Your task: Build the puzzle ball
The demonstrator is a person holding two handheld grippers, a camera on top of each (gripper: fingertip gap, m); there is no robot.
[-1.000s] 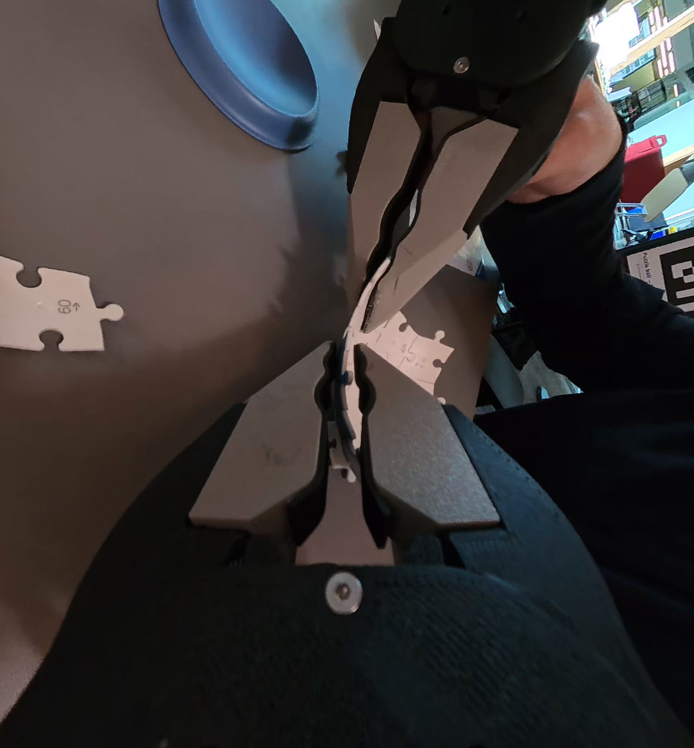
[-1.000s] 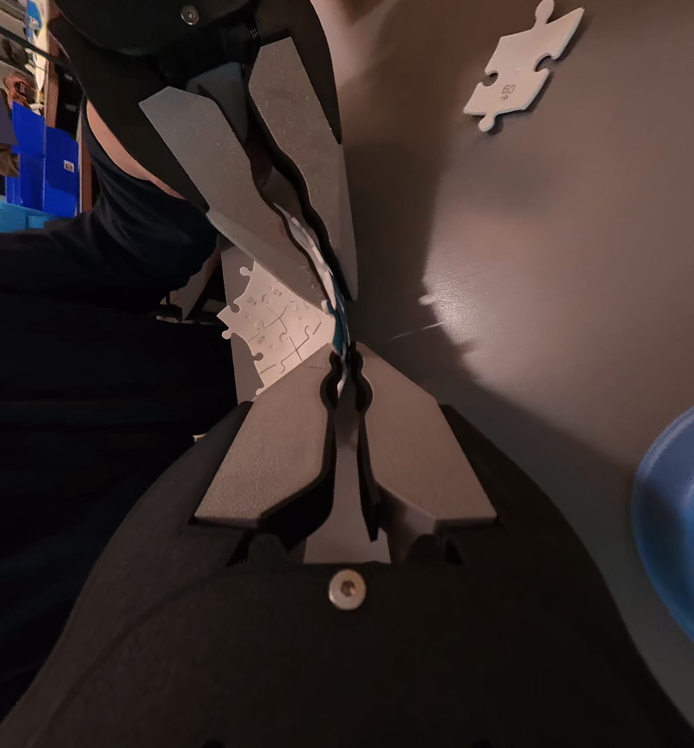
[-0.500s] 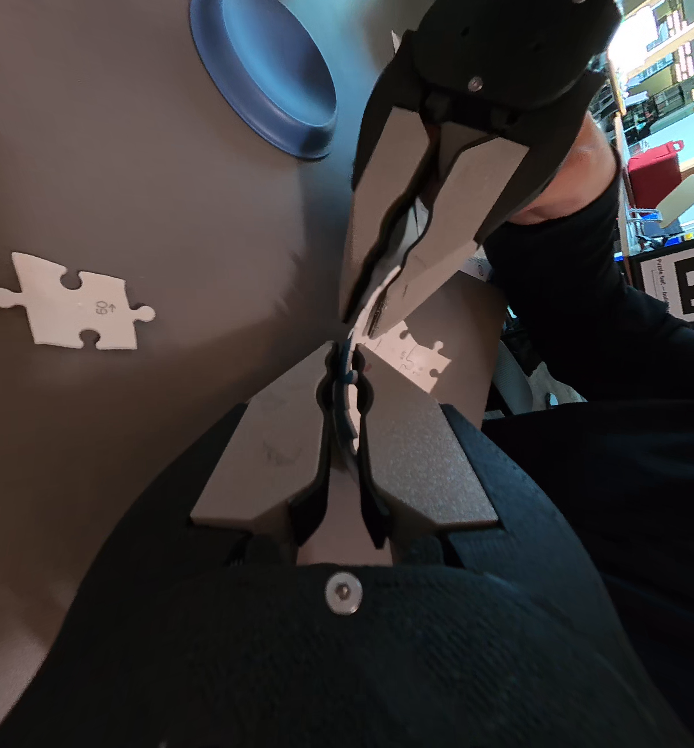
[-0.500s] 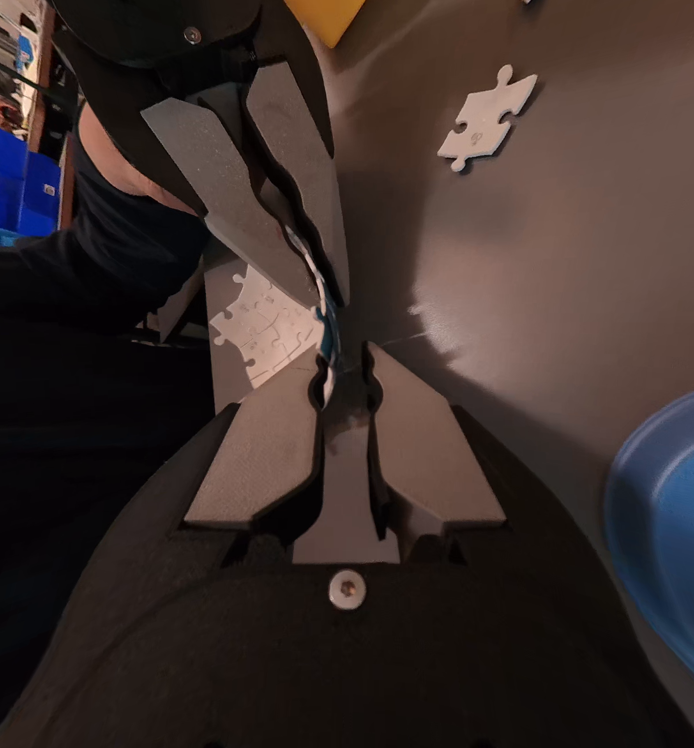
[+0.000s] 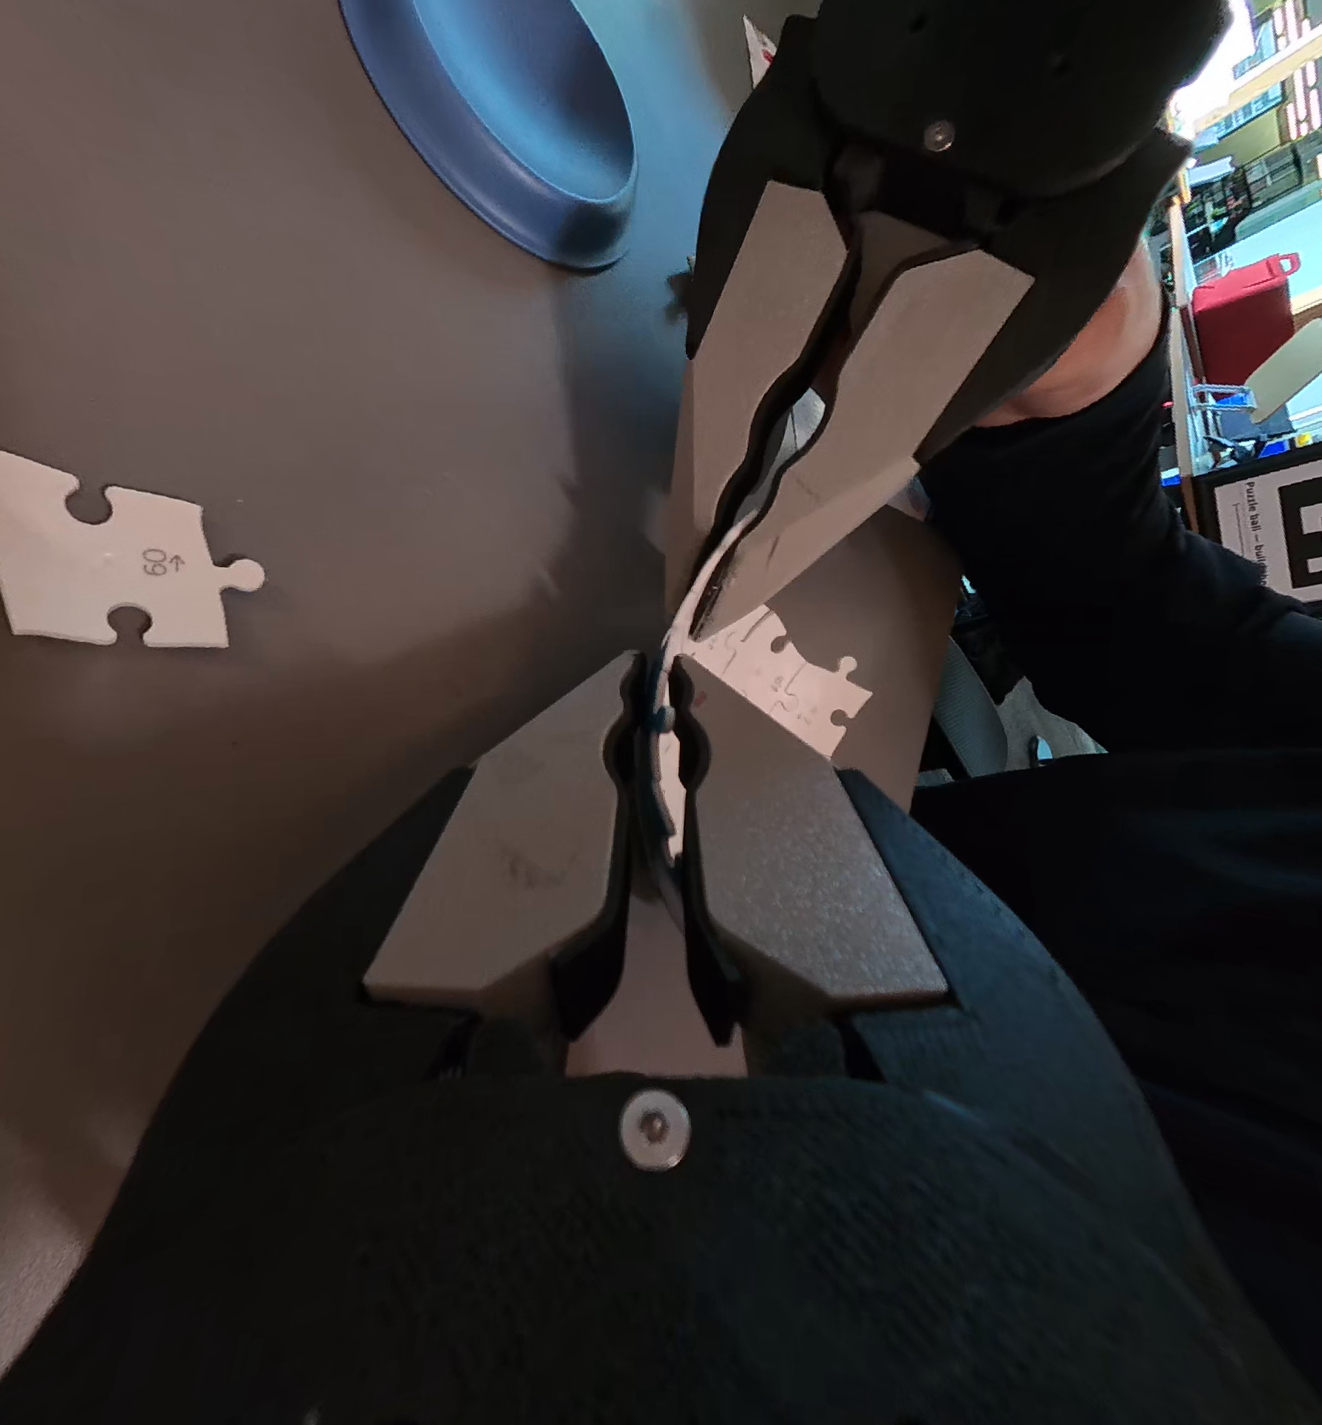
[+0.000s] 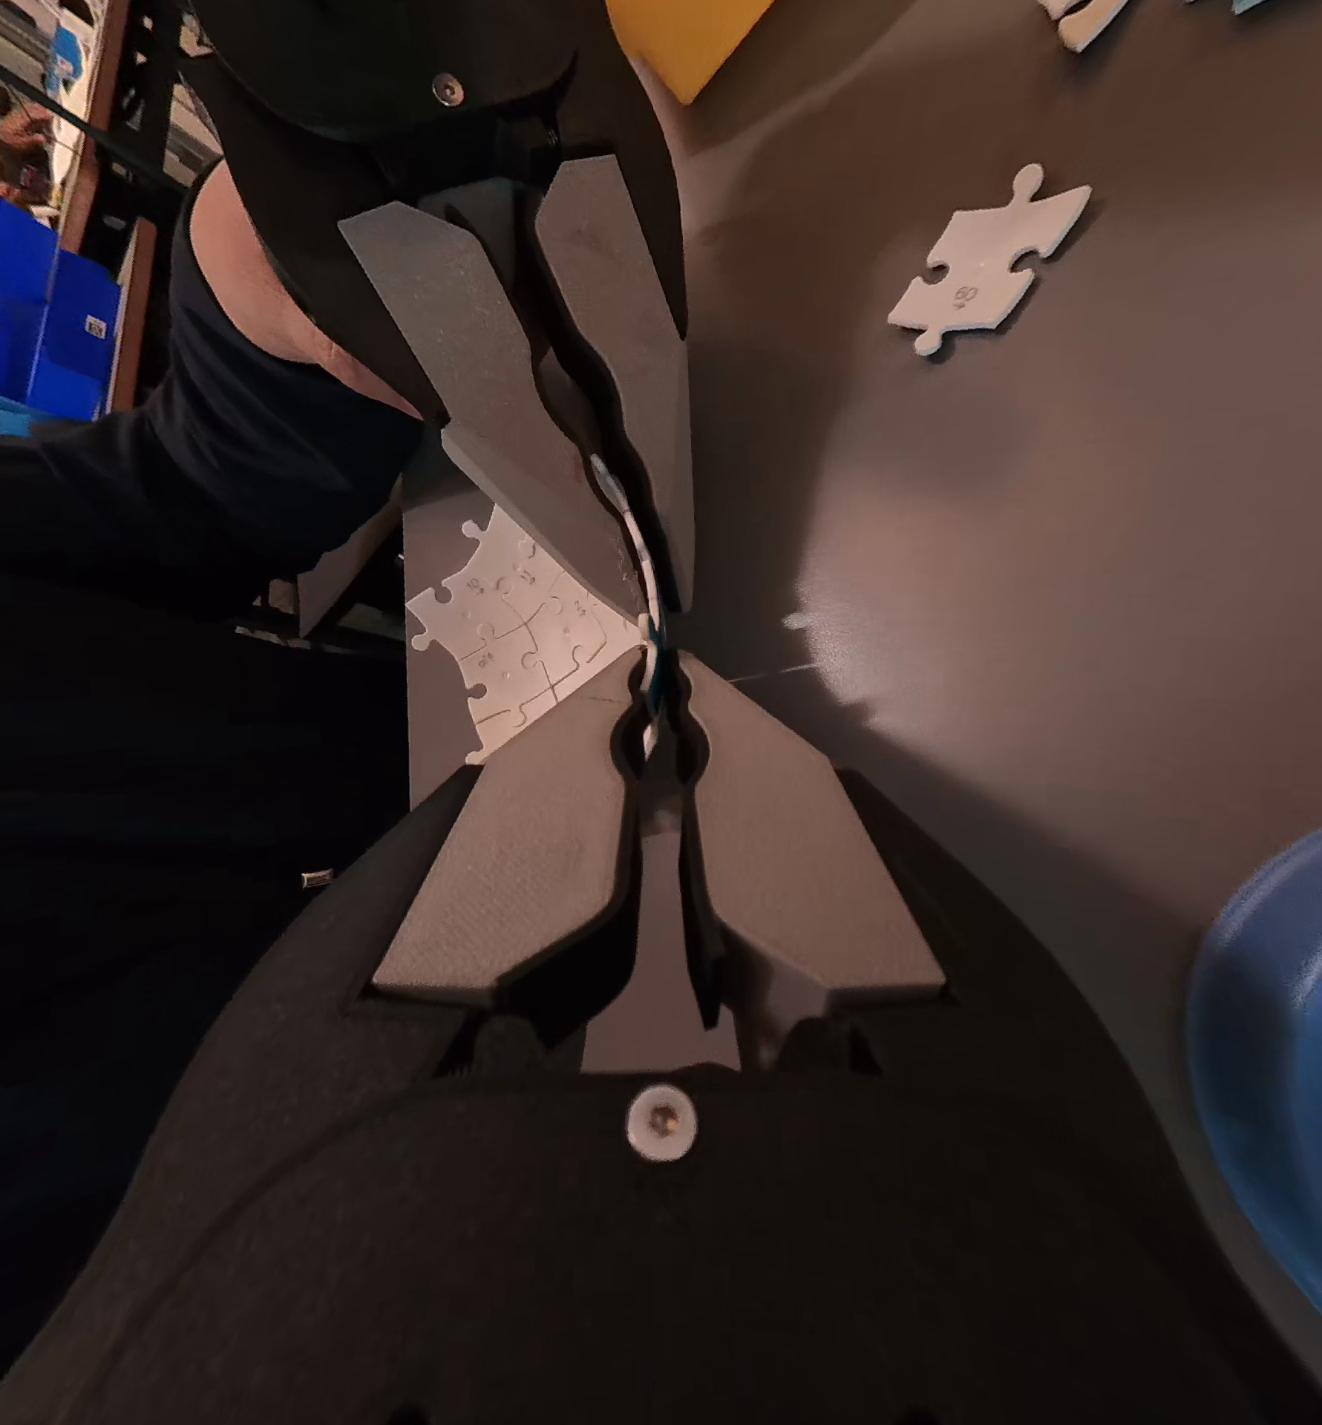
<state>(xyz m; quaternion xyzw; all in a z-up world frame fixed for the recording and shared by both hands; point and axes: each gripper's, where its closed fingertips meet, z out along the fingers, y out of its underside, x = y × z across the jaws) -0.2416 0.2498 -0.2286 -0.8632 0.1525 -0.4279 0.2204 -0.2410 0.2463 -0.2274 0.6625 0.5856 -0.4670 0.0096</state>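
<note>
Both grippers hold one curved sheet of joined white puzzle pieces above the grey table point(image 5: 318, 370). In the left wrist view my left gripper point(image 5: 654, 669) is shut on the sheet's edge, seen edge-on, and the sheet's white underside point(image 5: 796, 682) fans out to the right. My right gripper point(image 5: 708, 609) comes down from above, shut on the same sheet, tips almost touching the left's. In the right wrist view my right gripper point(image 6: 657, 669) pinches the sheet point(image 6: 519, 640) and the left gripper point(image 6: 661, 609) meets it from above. A loose white piece point(image 5: 102, 563) lies flat on the table, also in the right wrist view point(image 6: 981, 270).
A blue bowl point(image 5: 519, 116) sits on the table beyond the grippers; it also shows at the right edge of the right wrist view point(image 6: 1298, 1002). A yellow object point(image 6: 681, 46) and more loose pieces point(image 6: 1082, 19) lie at the far edge. A person's dark sleeves are close by. Left and right tips are no more than a few centimetres apart. From the right gripper's tips to the blue bowl point(image 5: 519, 116) is close to 12 cm.
My right gripper's fingers were parted half a second ago and have closed on the sheet again. Both grippers have shifted a little over the table, still tip to tip.
</note>
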